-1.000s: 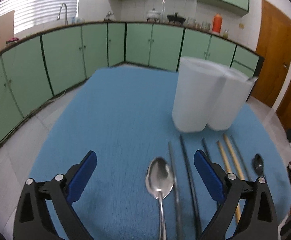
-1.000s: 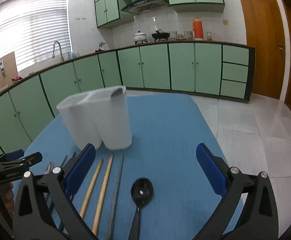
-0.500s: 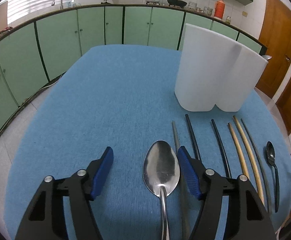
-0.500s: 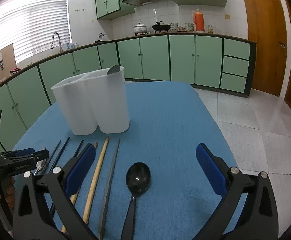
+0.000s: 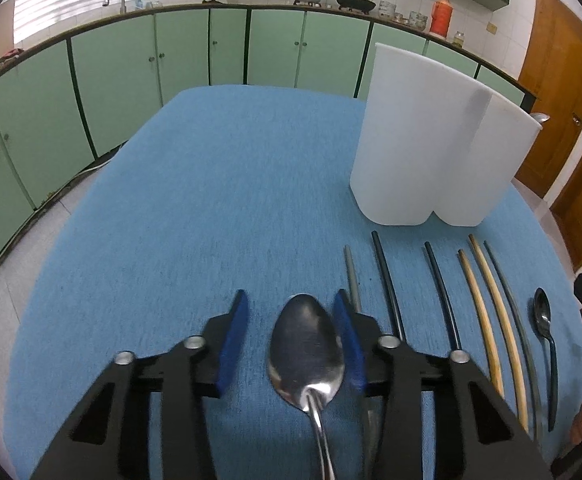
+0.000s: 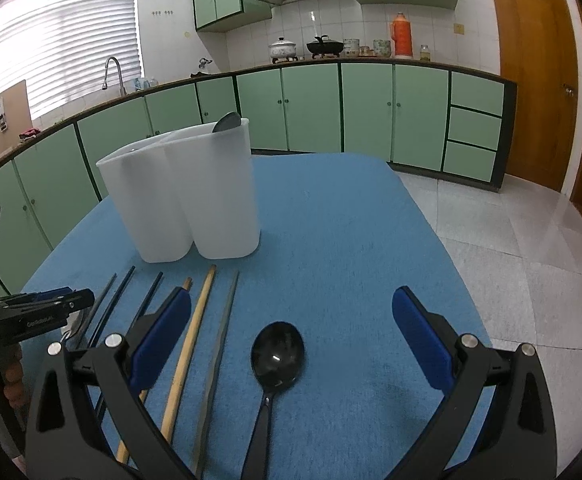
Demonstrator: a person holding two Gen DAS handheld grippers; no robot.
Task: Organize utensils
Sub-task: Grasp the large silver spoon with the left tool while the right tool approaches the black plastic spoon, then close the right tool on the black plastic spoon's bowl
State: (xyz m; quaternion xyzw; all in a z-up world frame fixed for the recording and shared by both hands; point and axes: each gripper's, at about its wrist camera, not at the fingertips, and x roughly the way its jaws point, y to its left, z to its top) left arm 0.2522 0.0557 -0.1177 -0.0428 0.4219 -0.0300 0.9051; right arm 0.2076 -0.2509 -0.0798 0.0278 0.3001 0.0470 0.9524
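Here, a polished silver spoon lies bowl-up on the blue cloth between the narrowing jaws of the left gripper — the right pad sits just beside the bowl's edge, the left pad apart from it. The right gripper hangs wide open over a glossy black spoon, with wooden chopsticks and dark ones alongside, near the white two-part holder — one spoon already in it. Around the table run green cabinets, a tiled wall, wooden doors.
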